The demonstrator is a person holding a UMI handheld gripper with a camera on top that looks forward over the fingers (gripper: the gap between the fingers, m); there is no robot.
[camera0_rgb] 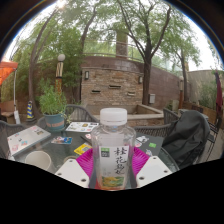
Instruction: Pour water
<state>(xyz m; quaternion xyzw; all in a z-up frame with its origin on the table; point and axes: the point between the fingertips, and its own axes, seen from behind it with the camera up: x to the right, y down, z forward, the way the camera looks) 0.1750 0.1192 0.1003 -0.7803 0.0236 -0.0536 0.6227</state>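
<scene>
**Inspector:** At the left of the table, a pale bowl or cup sits just beside the gripper's left finger, with flat printed cards lying beyond it. I judge the cup to be the likely vessel for the water, though nothing confirms it.

**Assistant:** And the centre?

**Inspector:** The bottle, white-capped with a green label, stands upright between the fingers of the gripper. The pink pads lie against its sides, so I record it as grasped. Whether it rests on the table or hangs lifted, I cannot tell. Held upright with the cap on, nothing can spill yet; the cap would have to come off before any pour.

**Assistant:** To the right?

**Inspector:** A dark chair stands near the table's right side. That side is closed in. The freer room appears to be leftward, toward the cup, but the cards and small items there sit close by a tilting bottle.
</scene>
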